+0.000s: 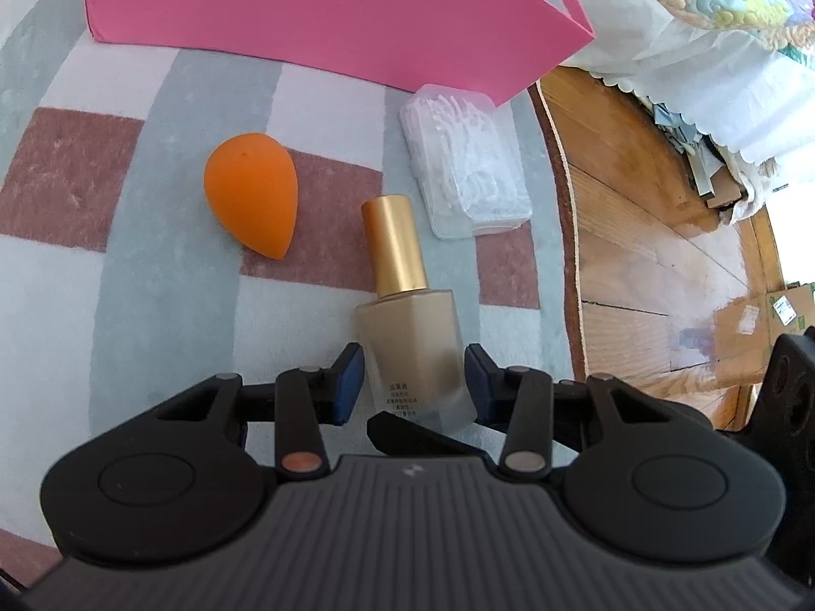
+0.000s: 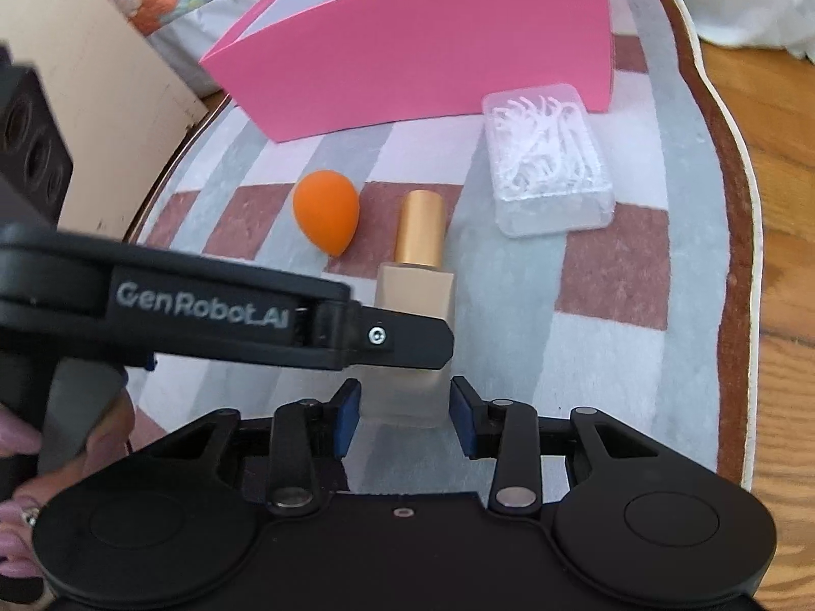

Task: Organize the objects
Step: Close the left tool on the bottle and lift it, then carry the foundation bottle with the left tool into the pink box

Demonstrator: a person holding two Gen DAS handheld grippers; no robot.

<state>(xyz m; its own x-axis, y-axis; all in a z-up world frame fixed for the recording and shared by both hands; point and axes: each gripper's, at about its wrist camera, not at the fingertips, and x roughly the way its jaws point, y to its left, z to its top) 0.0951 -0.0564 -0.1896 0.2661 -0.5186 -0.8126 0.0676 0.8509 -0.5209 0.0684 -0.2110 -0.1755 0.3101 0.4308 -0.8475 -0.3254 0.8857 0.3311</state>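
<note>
Both grippers, left gripper (image 1: 413,382) and right gripper (image 2: 406,415), straddle the frosted glass gold-capped foundation bottle (image 2: 415,305) lying on the checked rug (image 2: 611,356), jaws open, gripping nothing. Grasp step: probably close one, then carry toward the pink box (image 2: 407,61).

Frosted glass bottle (image 1: 412,351), matt gold cap (image 1: 393,244), fuzzy rug (image 1: 153,275)

On the rug (image 2: 601,346): bottle (image 2: 415,300) lying at the middle, cap toward the box (image 2: 407,61) at the far edge. Just left of the cap, sponge (image 2: 326,216). Right of the cap, near the rug's right edge, case of floss picks (image 2: 547,158), just before the box.
</note>
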